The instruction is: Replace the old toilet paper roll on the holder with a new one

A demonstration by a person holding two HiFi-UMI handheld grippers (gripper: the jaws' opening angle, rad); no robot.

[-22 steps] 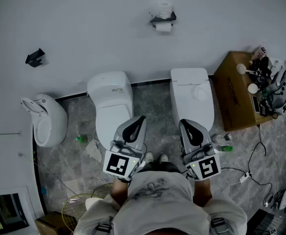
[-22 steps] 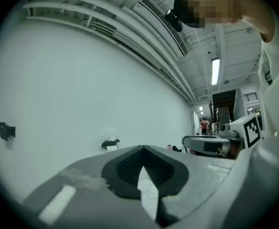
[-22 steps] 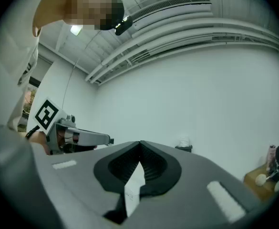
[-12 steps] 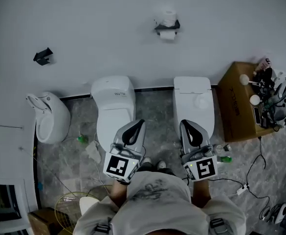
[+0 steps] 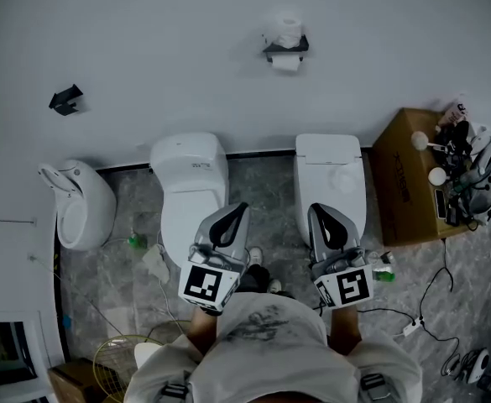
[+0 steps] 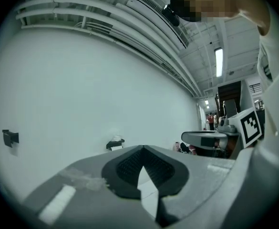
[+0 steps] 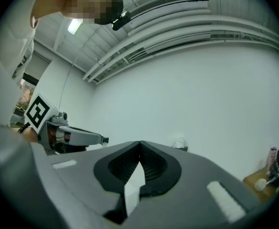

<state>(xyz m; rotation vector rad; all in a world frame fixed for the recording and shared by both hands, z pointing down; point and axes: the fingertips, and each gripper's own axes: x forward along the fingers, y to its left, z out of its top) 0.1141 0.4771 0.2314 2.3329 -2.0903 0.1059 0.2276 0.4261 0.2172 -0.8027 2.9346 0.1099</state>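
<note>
White wall (image 5: 144, 23) and paper holder (image 5: 285, 47) are framed almost as before; left gripper (image 5: 238, 212) and right gripper (image 5: 319, 215) are held pressed together, empty, far off: replacement judged unstarted.

Wall-mounted black holder (image 5: 270, 51); white roll (image 5: 289, 30) sitting on top, white paper (image 5: 285, 62) showing just beneath

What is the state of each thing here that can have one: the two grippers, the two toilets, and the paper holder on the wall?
left gripper: shut, empty.
right gripper: shut, empty.
left toilet: lid down.
right toilet: lid down.
paper holder: holds a roll; a second roll stands on top.
</note>
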